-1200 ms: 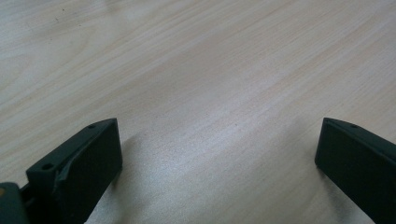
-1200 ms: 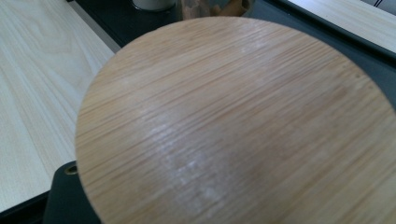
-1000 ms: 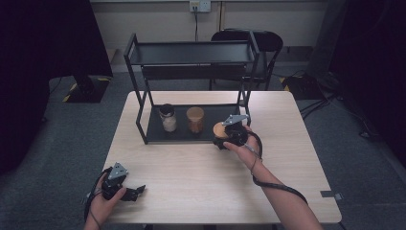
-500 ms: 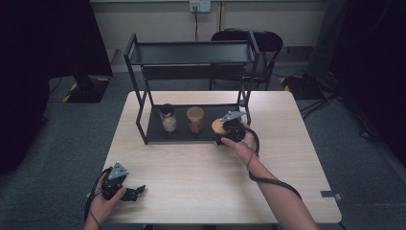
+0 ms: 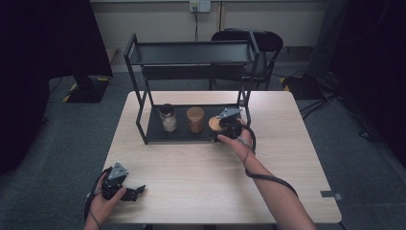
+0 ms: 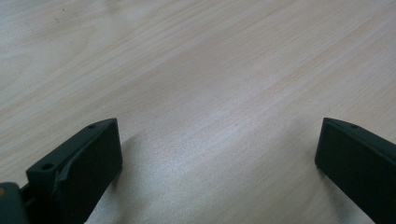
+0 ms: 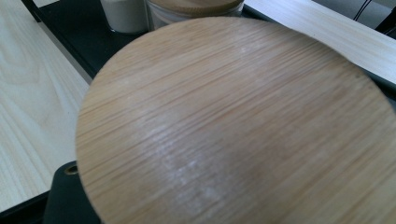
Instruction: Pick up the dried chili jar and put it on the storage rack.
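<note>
From the high view, we see a black rack standing at the far middle of the tabletop. On its bottom shelf stand a dark-lidded jar of pale stuff at the left and a wood-lidded jar of brown stuff beside it. Just right of those, at the shelf's right end, our right tongs hold a third jar, of which we make out little more than its round wooden lid. The jar sits at the front edge of the shelf, near the rack's right post. Our left tongs rest low at the near left corner of the tabletop, well apart from the rack, pointing right.

In the left gripper view, we look along our left tongs at bare pale wood grain. Their two black jaws stand wide apart with nothing between them, so these tongs are open.

In the right gripper view, the lid of the held jar lies right under the camera, a round disc of striped bamboo. One black jaw shows at the lower left, tight against the lid's edge; the other is hidden behind the lid. These tongs are clamped on the jar. Beyond the lid, at the top, we see the bottoms of the two other jars, the pale one left of the wood-lidded one, on the black shelf, with tabletop at the left.
</note>
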A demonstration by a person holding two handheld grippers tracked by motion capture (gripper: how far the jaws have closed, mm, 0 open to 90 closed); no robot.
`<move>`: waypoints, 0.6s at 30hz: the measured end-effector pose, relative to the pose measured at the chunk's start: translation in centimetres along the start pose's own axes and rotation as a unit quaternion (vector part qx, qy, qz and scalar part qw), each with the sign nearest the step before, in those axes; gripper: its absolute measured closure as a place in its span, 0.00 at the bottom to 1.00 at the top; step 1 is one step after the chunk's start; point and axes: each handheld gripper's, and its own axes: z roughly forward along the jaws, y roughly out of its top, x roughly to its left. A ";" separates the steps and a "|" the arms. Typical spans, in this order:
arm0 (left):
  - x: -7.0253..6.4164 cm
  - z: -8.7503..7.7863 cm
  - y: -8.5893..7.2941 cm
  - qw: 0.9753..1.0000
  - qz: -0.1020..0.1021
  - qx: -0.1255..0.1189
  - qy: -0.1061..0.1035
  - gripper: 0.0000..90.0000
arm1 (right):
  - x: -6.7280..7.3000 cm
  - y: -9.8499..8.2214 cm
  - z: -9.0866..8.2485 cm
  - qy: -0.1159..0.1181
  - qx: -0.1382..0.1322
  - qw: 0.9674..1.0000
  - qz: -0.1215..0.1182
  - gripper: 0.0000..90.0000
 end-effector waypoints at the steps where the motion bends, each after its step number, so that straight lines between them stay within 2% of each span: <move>1: 0.0 0.0 0.0 1.000 0.000 0.000 0.000 0.00 | 0.0 0.1 0.1 0.000 -0.001 1.000 0.000 0.28; 18: 0.0 0.0 0.0 1.000 0.000 0.000 0.000 0.00 | -0.5 0.6 1.4 -0.008 0.002 1.000 0.007 0.28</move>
